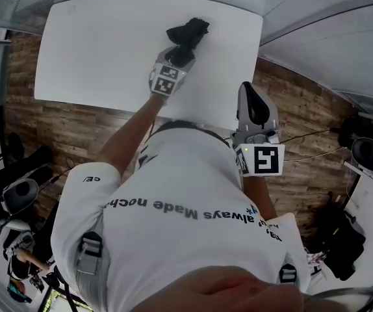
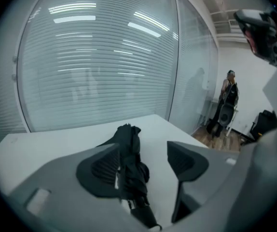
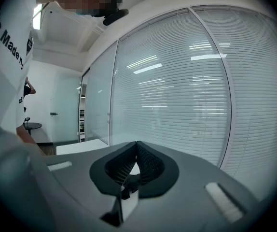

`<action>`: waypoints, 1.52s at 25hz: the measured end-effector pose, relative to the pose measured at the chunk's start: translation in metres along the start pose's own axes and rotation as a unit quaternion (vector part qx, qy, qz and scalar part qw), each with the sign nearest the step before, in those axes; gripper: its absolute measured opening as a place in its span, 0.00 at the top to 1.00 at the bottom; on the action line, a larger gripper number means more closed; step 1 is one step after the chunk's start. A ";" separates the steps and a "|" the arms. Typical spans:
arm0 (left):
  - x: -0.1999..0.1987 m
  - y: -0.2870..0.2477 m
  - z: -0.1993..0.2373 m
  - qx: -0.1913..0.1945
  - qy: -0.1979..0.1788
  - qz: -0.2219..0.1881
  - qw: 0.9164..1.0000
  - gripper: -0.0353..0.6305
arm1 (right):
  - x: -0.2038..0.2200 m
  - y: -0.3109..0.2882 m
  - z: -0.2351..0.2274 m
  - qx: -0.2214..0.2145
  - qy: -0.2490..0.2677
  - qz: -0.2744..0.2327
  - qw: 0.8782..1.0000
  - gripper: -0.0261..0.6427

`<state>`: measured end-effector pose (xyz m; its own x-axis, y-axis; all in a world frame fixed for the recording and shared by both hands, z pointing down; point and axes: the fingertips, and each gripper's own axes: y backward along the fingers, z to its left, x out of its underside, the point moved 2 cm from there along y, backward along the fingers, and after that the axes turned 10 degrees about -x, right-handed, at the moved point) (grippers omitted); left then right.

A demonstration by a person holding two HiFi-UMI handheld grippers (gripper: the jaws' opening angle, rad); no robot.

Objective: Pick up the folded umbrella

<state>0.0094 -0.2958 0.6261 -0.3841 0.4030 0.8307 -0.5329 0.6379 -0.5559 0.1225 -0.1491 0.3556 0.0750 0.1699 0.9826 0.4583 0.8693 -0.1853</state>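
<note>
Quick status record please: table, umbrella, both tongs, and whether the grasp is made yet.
table: white
umbrella: black, folded, lying on the table
left tongs: open, astride the umbrella, which sits close to the left pad; not clamped
right tongs: shut, empty, held by the table's near edge
grasp: not yet made

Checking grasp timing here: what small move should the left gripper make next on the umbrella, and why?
Probably close the left gripper on the folded umbrella. Its jaws stand apart with the black umbrella lying between them on the white table, close by one pad but not yet pinched. The right gripper is shut, empty, and away from the umbrella.
</note>
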 end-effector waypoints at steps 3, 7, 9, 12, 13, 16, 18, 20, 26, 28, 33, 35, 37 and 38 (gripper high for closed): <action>0.022 -0.026 0.005 -0.004 -0.018 0.029 0.999 0.44 | 0.005 -0.001 0.004 0.000 -0.002 0.006 1.000 0.96; 0.047 -0.057 0.014 -0.008 -0.030 0.066 0.997 0.42 | 0.011 -0.002 0.003 0.004 -0.004 0.014 1.000 0.96; 0.058 -0.070 0.019 -0.013 -0.031 0.078 0.996 0.42 | 0.015 -0.001 0.002 0.005 -0.007 0.019 1.000 0.96; 0.065 -0.085 0.021 -0.010 -0.022 0.083 0.996 0.41 | 0.019 -0.001 0.000 0.008 -0.007 0.027 1.000 0.96; 0.068 -0.090 0.021 -0.008 -0.021 0.085 0.996 0.40 | 0.021 -0.001 -0.001 0.010 -0.007 0.029 1.000 0.96; 0.074 -0.103 0.017 -0.005 -0.015 0.095 0.995 0.38 | 0.024 0.001 -0.005 0.014 -0.008 0.034 0.999 0.96; 0.076 -0.110 0.015 -0.011 -0.014 0.101 0.995 0.38 | 0.025 0.002 -0.008 0.017 -0.009 0.037 0.999 0.96; 0.078 -0.115 0.015 -0.021 -0.029 0.113 0.993 0.38 | 0.026 0.002 -0.012 0.020 -0.011 0.039 0.999 0.96; 0.093 -0.121 0.016 -0.048 -0.068 0.167 0.982 0.39 | 0.030 0.000 -0.014 0.024 -0.016 0.041 0.999 0.96; 0.093 -0.122 0.015 -0.046 -0.064 0.173 0.982 0.39 | 0.030 0.001 -0.016 0.024 -0.018 0.041 0.999 0.96; 0.091 -0.124 0.020 -0.044 -0.059 0.163 0.984 0.54 | 0.033 0.000 -0.018 0.026 -0.021 0.044 0.998 0.96; 0.090 -0.124 0.022 -0.040 -0.068 0.158 0.984 0.58 | 0.034 0.000 -0.018 0.026 -0.019 0.046 0.998 0.96; 0.089 -0.124 0.024 -0.035 -0.067 0.155 0.985 0.59 | 0.035 0.000 -0.018 0.026 -0.017 0.049 0.998 0.96; 0.089 -0.124 0.025 -0.032 -0.064 0.154 0.986 0.60 | 0.036 0.001 -0.018 0.026 -0.018 0.051 0.998 0.96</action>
<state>0.0225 -0.3555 0.7678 -0.6143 0.4998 0.6106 -0.3300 0.5401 -0.7742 0.1416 -0.1510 0.3910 0.0874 0.2739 0.9578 0.4029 0.8696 -0.2855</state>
